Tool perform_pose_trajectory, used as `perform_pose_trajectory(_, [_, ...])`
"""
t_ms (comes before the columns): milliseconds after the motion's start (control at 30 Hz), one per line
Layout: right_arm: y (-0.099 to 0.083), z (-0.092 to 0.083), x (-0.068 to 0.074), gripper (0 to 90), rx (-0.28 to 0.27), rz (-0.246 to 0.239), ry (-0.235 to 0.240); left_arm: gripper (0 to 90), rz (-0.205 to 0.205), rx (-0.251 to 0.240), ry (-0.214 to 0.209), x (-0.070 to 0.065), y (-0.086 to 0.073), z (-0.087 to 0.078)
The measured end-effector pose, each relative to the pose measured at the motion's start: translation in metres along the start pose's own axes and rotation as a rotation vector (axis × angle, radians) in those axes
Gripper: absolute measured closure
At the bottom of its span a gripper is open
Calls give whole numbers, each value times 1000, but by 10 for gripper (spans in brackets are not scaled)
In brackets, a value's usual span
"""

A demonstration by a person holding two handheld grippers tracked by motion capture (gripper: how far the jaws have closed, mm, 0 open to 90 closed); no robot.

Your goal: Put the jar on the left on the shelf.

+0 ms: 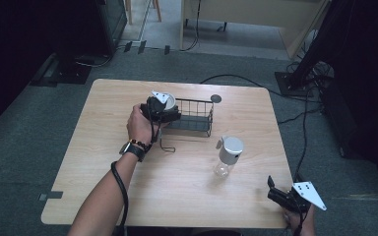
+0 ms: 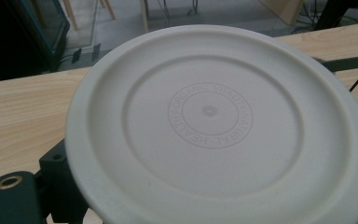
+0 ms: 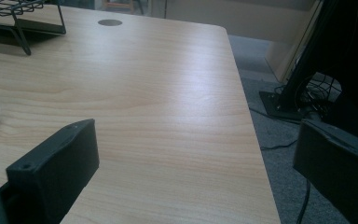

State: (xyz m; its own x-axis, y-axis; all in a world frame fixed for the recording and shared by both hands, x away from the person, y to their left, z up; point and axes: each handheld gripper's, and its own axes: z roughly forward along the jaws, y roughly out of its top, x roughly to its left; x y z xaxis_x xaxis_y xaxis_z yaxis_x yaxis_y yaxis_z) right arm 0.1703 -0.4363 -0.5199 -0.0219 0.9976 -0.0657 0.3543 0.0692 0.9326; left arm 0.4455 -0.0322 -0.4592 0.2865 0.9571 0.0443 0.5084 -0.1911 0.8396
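Note:
My left gripper (image 1: 171, 109) is at the left end of a black wire basket (image 1: 193, 119) and is shut on a white round tub (image 1: 169, 100). The tub's lid (image 2: 214, 121) has embossed ring lettering and sits right in front of the left gripper view's camera, with one black jaw at its lower left. A clear glass jar with a silver lid (image 1: 229, 155) stands upright on the table, right of centre. My right gripper (image 1: 277, 193) rests at the table's near right corner. Its jaws are wide apart, so it is open (image 3: 191, 172) with bare wood between them.
The wooden table (image 1: 177, 196) stands on grey carpet. A small grey disc (image 1: 216, 98) lies behind the basket. Cables and black stand bases (image 1: 295, 81) lie on the floor to the right. The table's right edge (image 3: 256, 140) runs close to my right gripper.

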Motion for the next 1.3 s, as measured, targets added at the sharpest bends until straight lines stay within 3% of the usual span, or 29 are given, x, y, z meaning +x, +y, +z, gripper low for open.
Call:
perform_pose_trajectory(100, [0,0,0,0,0,-2,0,96,28,20,25,-3,-1,2])
perform_pose_trajectory(233, [0,0,0,0,1,-2,0,96,31,31,29,-4,-1,2])
perform_pose_trajectory(533, [0,0,1,0,1,-6,-1,92,39,38,10,-2,-1,0])
perform_pose_trajectory(667, [0,0,1,0,1,-7,-1,91,29,42,9,-2,0,-1])
perform_pose_trajectory(733, [0,0,1,0,1,-7,-1,0,22,48,-47,0,0,-1])
perform_pose_trajectory(900, [0,0,1,0,1,-7,0,0,4,49,-54,1,1,-3])
perform_pose_trajectory(1133, [0,0,1,0,1,-10,0,0,-33,13,-76,5,3,-10])
perform_pose_trajectory(1300, [0,0,1,0,0,-13,0,0,-30,6,-75,7,2,-15])
